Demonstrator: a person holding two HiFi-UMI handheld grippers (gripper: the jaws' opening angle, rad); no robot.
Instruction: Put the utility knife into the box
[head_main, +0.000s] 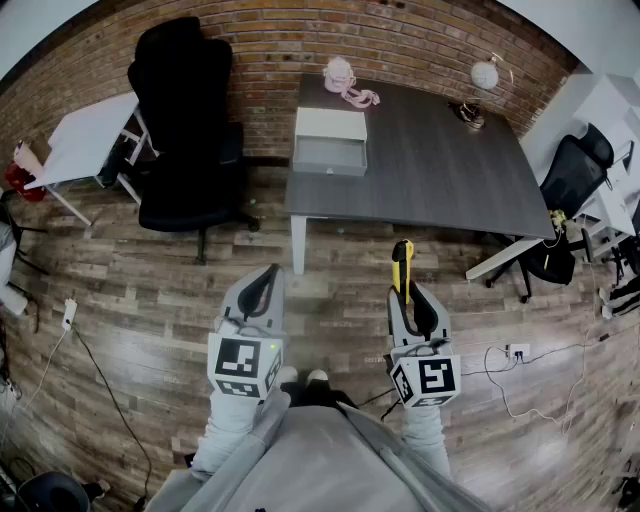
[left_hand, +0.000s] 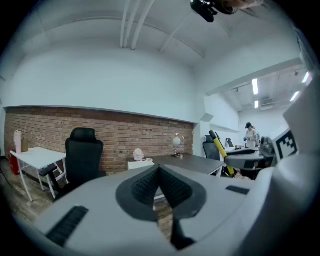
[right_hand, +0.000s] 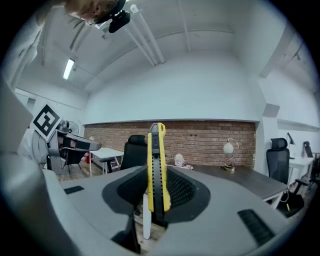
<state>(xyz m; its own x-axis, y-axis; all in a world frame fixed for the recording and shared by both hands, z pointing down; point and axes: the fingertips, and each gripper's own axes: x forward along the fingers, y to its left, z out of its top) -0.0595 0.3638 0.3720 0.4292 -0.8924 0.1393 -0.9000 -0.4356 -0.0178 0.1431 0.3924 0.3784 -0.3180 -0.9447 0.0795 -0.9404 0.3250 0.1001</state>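
A yellow and black utility knife (head_main: 402, 262) (right_hand: 156, 165) stands clamped upright between the jaws of my right gripper (head_main: 404, 292) (right_hand: 157, 176), its tip sticking out beyond the fingertips. The right gripper is shut on it and held level over the wood floor, short of the desk. The white box (head_main: 330, 140) sits open on the near left corner of the dark grey desk (head_main: 430, 170), well ahead of both grippers. My left gripper (head_main: 268, 273) (left_hand: 160, 170) hangs beside the right one with its pads together and nothing between them.
A black office chair (head_main: 190, 130) stands left of the desk, and a white table (head_main: 85, 135) further left. A pink object (head_main: 345, 85) and a globe lamp (head_main: 485, 80) sit at the desk's back. Another chair (head_main: 575, 175) and floor cables (head_main: 520, 380) lie to the right.
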